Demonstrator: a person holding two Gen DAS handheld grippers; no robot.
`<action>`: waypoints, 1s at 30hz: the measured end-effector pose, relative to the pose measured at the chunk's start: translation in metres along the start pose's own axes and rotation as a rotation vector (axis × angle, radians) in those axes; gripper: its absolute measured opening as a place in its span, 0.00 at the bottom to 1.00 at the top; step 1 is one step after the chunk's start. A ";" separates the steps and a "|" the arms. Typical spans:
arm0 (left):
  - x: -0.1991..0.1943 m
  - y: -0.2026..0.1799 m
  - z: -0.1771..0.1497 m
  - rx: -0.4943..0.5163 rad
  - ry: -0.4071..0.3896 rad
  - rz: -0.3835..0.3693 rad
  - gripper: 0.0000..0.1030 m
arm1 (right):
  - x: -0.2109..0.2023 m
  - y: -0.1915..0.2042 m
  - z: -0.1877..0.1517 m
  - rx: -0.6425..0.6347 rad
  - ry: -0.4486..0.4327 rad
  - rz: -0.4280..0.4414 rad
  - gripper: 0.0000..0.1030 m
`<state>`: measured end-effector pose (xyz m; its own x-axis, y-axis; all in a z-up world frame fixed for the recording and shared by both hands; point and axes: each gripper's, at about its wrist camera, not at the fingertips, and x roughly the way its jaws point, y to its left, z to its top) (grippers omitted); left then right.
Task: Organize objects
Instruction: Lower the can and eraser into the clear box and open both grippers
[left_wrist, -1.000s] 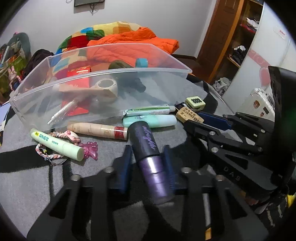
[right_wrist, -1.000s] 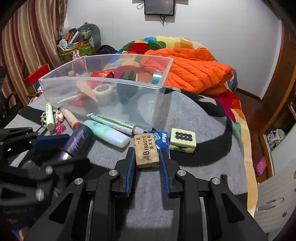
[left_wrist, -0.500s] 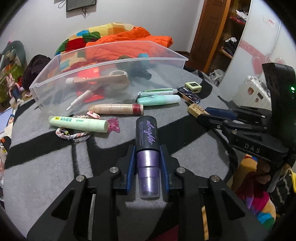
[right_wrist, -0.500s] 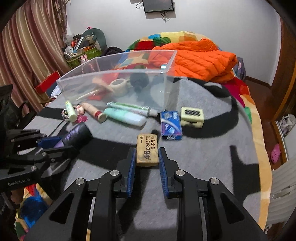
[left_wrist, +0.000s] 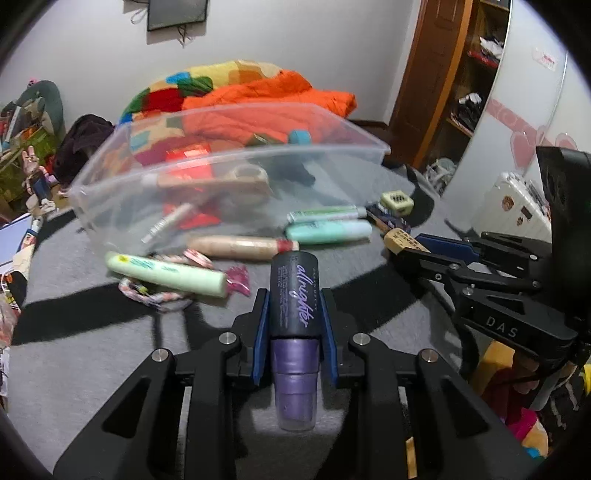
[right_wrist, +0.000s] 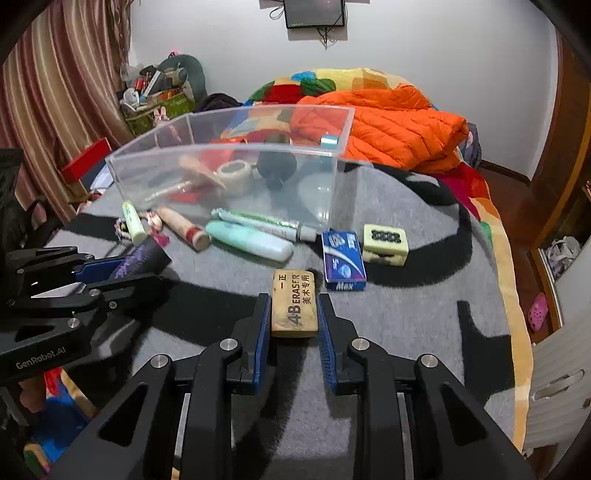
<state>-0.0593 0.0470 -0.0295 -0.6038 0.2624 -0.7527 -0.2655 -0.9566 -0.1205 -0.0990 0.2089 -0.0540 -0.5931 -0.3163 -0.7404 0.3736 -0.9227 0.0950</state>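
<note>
Lower centre of each view: left tool (left_wrist: 294, 325) clamps purple bottle (left_wrist: 294, 299); right tool (right_wrist: 294, 321) clamps eraser (right_wrist: 294, 302). Clear bin (right_wrist: 332, 147) upper centre; carry both level over its rim before releasing.

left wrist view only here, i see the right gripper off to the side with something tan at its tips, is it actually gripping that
observer: Yes. The right gripper is shut on a tan eraser, with its pads on the two long sides and the printed face up.
operator: and the dark thing by the cream block, what is it
observer: A blue box lying flat on the grey blanket, left of the cream block and just beyond the eraser.
operator: any room in the bin on that side
observer: The clear bin shows bare floor at its right end. The tape roll sits further left.
</note>
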 end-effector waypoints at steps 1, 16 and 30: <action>-0.005 0.002 0.003 -0.005 -0.014 0.003 0.25 | -0.003 0.000 0.003 0.000 -0.009 0.002 0.21; -0.038 0.041 0.070 -0.094 -0.195 0.080 0.25 | -0.030 0.012 0.070 0.008 -0.181 0.043 0.21; -0.015 0.083 0.101 -0.189 -0.203 0.124 0.25 | 0.026 0.016 0.116 0.037 -0.124 0.044 0.21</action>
<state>-0.1485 -0.0235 0.0369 -0.7658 0.1441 -0.6267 -0.0476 -0.9846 -0.1683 -0.1912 0.1602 0.0060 -0.6610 -0.3793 -0.6474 0.3762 -0.9141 0.1514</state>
